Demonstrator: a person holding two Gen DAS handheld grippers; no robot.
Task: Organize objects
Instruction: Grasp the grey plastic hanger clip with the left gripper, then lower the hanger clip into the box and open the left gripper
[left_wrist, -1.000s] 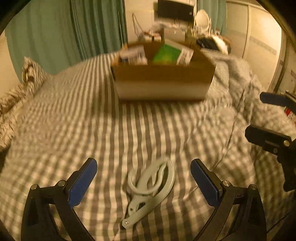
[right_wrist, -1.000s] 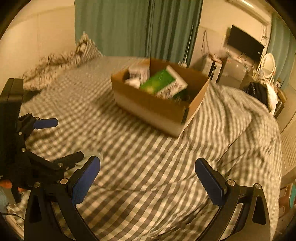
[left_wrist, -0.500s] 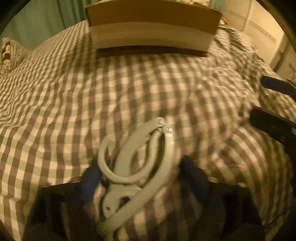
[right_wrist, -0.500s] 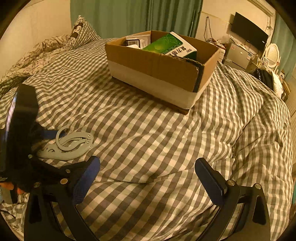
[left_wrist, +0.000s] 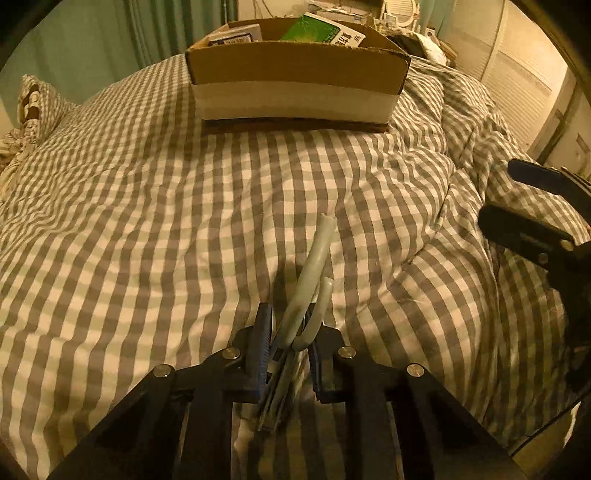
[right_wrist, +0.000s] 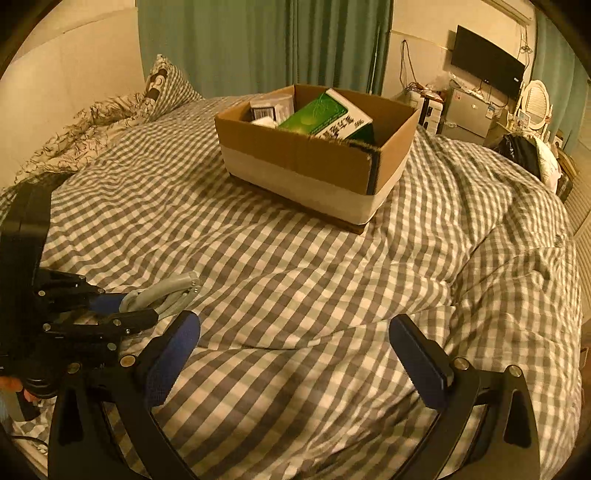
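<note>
Hanger (left_wrist: 310, 280) clamped in just-closed left gripper (left_wrist: 286, 343) above checked duvet (left_wrist: 147, 221); right gripper (right_wrist: 295, 347) apart, empty.

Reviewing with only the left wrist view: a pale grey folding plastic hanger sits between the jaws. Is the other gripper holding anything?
Observer: No. The right gripper stands wide open and empty over the grey-checked duvet. The left gripper, whose jaws have just been closing, pinches the hanger.
Operator: Any room left in the brown cardboard box?
Observer: It looks so. Beyond the green carton, the box's right-hand end shows only bare inner wall.
</note>
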